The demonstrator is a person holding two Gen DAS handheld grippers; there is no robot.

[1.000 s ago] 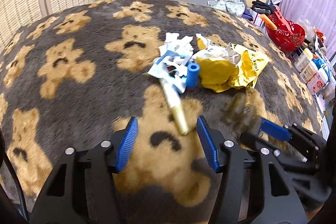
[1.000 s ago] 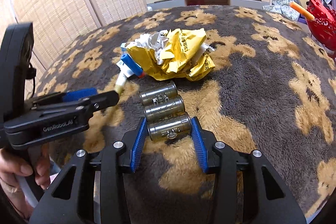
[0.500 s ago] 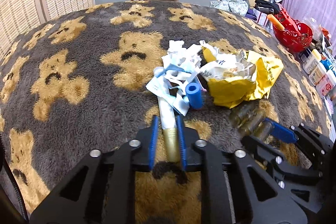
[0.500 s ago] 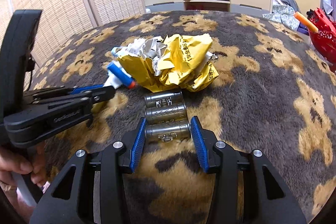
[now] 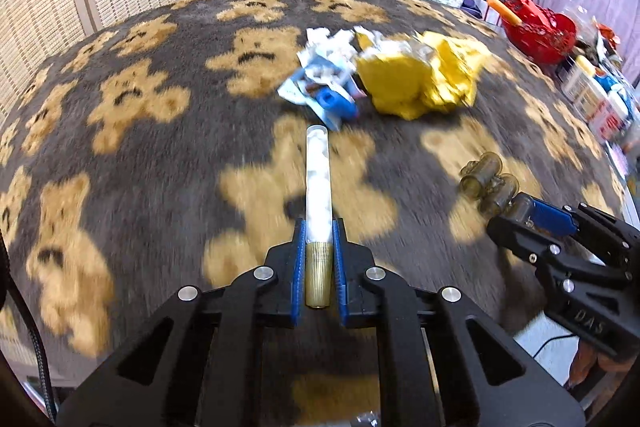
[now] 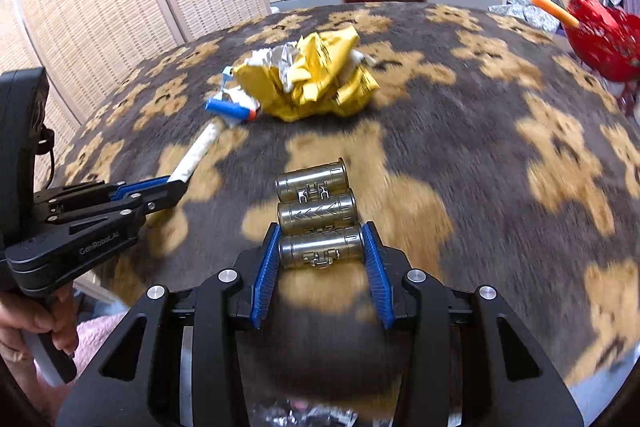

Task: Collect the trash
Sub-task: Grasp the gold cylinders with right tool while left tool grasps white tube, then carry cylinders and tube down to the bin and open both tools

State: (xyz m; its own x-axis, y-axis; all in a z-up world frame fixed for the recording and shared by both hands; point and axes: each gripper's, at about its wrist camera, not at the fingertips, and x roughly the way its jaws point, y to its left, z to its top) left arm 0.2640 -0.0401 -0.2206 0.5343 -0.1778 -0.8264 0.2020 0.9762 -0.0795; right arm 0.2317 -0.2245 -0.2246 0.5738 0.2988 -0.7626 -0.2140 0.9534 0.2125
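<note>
Along the left wrist view, centre frame: left gripper [image 5: 317,259] has its jaws pinching a slim clear plastic tube with a ribbed gold cap [image 5: 318,203], gripped at the cap end. Tube points to 12 o'clock over the brown bear-print fleece blanket [image 5: 132,155]; background is blurred, so the tube looks lifted clear of the pile, though I cannot be sure. White filling shows inside. Judged light and stiff; smooth plastic could slip, so the ribbed cap is the sensible hold, and a hard squeeze on the clear part might crack it.

At 12 to 1 o'clock, farther off: crumpled yellow foil-lined wrapper [image 5: 424,79], with torn white and blue paper scraps [image 5: 320,67] and a short blue plastic cylinder [image 5: 334,103] just beside it. Wrapper and scraps judged very light and soft; take by a fold or a bunched edge.

At 3 o'clock: right gripper [image 5: 532,215] holding a linked cluster of three dull-metal-look cylinders [image 5: 488,183].

Right wrist view, centre: right gripper [image 6: 320,259] jaws closed on the end faces of the nearest cylinder of the cluster [image 6: 318,215]; the other two extend toward 12 o'clock. Rigid; probably heavier than the paper, and the free cylinders may hinge or droop from the links.

At 9 o'clock: left gripper [image 6: 160,187] with the tube [image 6: 198,151] pointing toward 1 o'clock. Wrapper [image 6: 312,83] at 12 o'clock, on the blanket [image 6: 500,147]; blue cylinder [image 6: 230,109] touching its left side. A red plastic basket [image 6: 604,39] sits at 2 o'clock, off the blanket edge.
</note>
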